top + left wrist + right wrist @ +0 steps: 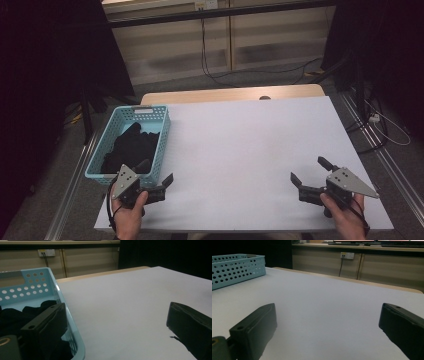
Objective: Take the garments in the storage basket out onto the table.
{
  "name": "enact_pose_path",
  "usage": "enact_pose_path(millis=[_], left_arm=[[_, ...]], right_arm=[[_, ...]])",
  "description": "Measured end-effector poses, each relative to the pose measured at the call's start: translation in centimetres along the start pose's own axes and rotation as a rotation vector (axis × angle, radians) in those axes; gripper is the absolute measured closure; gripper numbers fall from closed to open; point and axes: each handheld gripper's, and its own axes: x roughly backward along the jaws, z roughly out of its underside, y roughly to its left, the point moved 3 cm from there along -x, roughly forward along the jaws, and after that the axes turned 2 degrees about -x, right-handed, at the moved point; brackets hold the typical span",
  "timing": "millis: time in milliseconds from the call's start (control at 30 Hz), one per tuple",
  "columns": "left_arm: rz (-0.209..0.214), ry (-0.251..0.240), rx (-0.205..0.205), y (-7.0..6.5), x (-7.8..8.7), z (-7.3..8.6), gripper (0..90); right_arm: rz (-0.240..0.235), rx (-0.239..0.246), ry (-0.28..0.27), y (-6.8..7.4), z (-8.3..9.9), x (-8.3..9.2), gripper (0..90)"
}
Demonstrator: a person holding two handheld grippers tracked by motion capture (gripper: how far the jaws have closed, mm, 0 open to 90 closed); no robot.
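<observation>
Both jaws stood wide and empty. The left gripper point(158, 173) hovered at the desk's near-left corner beside the basket point(163, 131) of what looked like dark cloth point(131, 147); reaching in could snag the rim and tip the basket. The right gripper point(310, 171) waited near the right edge.

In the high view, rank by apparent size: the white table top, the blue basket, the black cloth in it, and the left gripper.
1. white table top
2. blue basket
3. black cloth
4. left gripper, jaws open; it sits nearer the camera, so its rank against the cloth is unsure.
</observation>
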Motion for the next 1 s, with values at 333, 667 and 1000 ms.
enact_pose_path(millis=[333,667,1000], left_arm=[[-0.003,0.024,0.0,0.14,0.16,0.0,3.3],[-0.001,0.029,-0.014,0.33,0.32,-0.1,3.8],[-0.001,0.032,-0.008,0.37,0.54,-0.08,3.8]], right_arm=[[-0.014,-0.007,0.0,0.01,0.0,-0.1,0.9],[-0.021,-0.002,-0.001,0.18,-0.04,-0.08,0.9],[-0.032,-0.001,-0.002,0.36,-0.1,-0.08,0.9]])
